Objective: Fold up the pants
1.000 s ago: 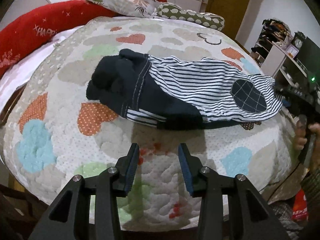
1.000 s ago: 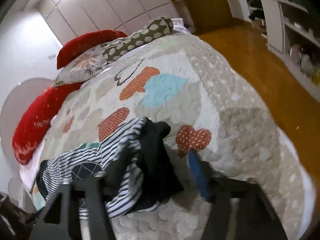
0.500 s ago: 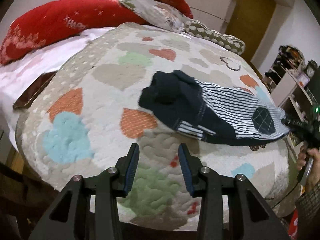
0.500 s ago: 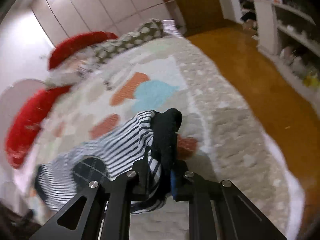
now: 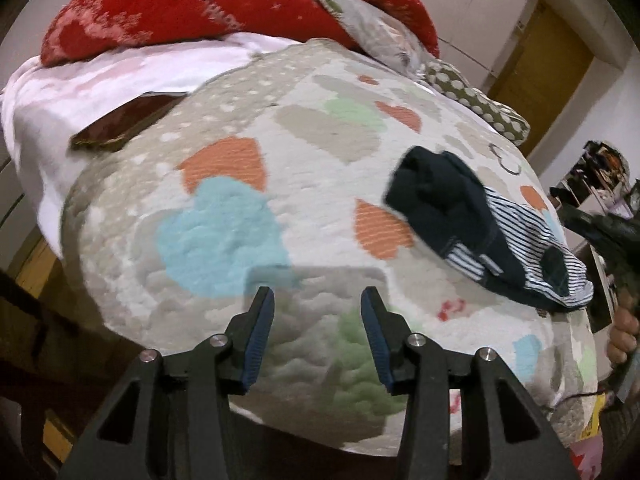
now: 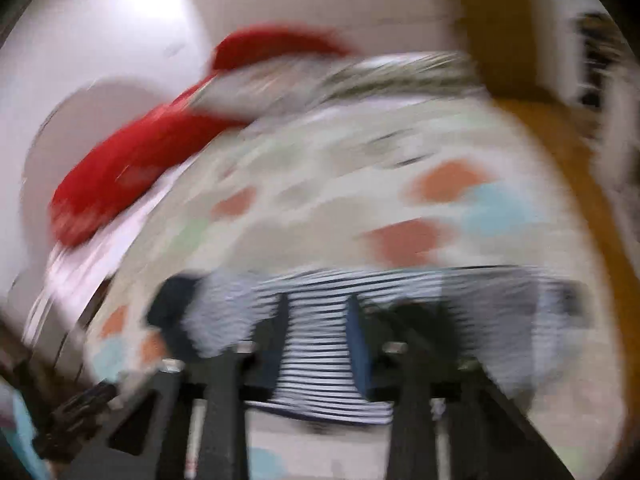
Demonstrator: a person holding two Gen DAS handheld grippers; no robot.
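Note:
The pants (image 5: 476,224), dark navy with a navy-and-white striped part, lie bunched on the heart-patterned quilt (image 5: 224,232) toward the right side of the bed. My left gripper (image 5: 318,312) is open and empty, hovering over the quilt's near edge, well left of the pants. In the heavily blurred right wrist view the striped cloth (image 6: 320,332) lies between the fingers of my right gripper (image 6: 318,320); its jaws stand somewhat apart and I cannot tell whether they pinch the cloth. The right gripper also shows in the left wrist view (image 5: 600,228), at the pants' right end.
Red pillows (image 5: 180,12) and patterned cushions (image 5: 476,100) line the head of the bed. A brown flat object (image 5: 124,124) lies on the white sheet at the left. A yellow door (image 5: 536,52) and shelves (image 5: 600,176) stand to the right.
My left gripper has swung left, so the pants now sit far right in its view. My right gripper has moved fast, blurring its view, and its jaws look wider apart around the striped cloth.

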